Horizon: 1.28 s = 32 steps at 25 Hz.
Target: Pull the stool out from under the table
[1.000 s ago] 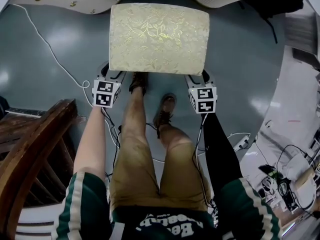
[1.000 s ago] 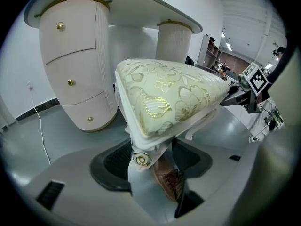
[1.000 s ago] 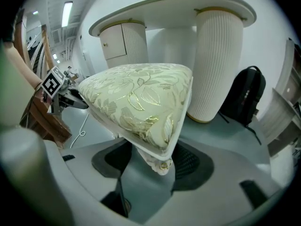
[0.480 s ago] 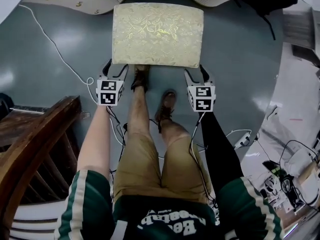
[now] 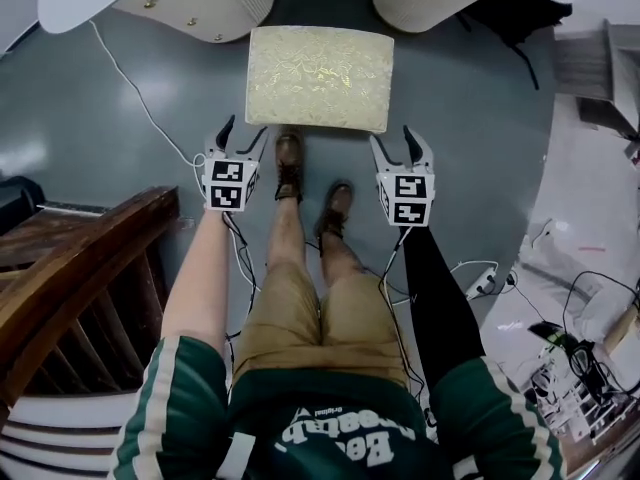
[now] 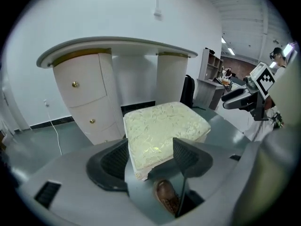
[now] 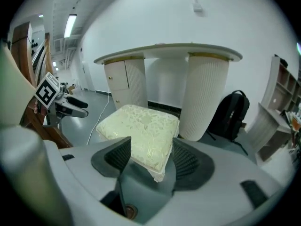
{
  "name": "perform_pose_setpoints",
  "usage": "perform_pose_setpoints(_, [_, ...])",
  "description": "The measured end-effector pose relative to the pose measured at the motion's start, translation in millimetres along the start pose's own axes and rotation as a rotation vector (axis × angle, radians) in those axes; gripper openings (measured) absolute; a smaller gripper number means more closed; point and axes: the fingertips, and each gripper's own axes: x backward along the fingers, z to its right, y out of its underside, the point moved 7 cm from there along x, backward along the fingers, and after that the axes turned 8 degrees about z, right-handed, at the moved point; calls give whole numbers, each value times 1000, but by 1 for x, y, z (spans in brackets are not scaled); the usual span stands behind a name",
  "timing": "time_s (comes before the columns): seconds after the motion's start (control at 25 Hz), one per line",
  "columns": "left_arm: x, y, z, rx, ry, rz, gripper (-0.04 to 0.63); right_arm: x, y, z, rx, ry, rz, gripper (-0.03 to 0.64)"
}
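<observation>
stool (image 5: 320, 76): cream, leafy-patterned cushion top, standing on the grey floor (image 5: 470, 118) just in front of the gap between the table's two pedestals
left gripper (image 5: 243, 134): jaws wide apart, nothing in them, just off the stool's near left corner, not touching
right gripper (image 5: 394, 144): same deal, jaws spread and empty, by the near right corner
table (image 6: 117, 46): white curved top, drawer pedestal on the left
brown shoes (image 5: 288, 158): right at the stool's near edge
extras: black backpack (image 7: 233, 114) far right, wooden chair (image 5: 80, 278) near left
</observation>
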Motion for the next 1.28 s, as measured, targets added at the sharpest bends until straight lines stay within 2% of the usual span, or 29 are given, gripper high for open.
perform_pose_setpoints(0.16, [37,-38,-4,-2,15,68,301,26,-56,-26,26,-12,80,279])
perform_pose_setpoints(0.4, [53,-133,20,-5,21,182,301,49,-139,-4,30,-18,214,277])
perform_pose_setpoints(0.6, [91,-199,27,-39,39,264,301,89,-209,-13,33,0,311,273])
perform_pose_setpoints(0.8, [127,-261,28,-114,64,355,301,128,-253,-32,28,32,375,270])
perform_pose_setpoints(0.88, [144,-280,27,-116,70,401,301,142,-265,-42,34,46,394,270])
perform_pose_setpoints(1.08, [184,-331,28,-54,114,499,302,181,-313,-54,68,82,472,267])
perform_pose_setpoints(1.16, [199,-347,32,-61,120,513,301,195,-331,-59,93,75,509,259])
perform_pose_setpoints(1.28, [221,-361,40,-114,125,521,301,220,-355,-70,124,65,555,258])
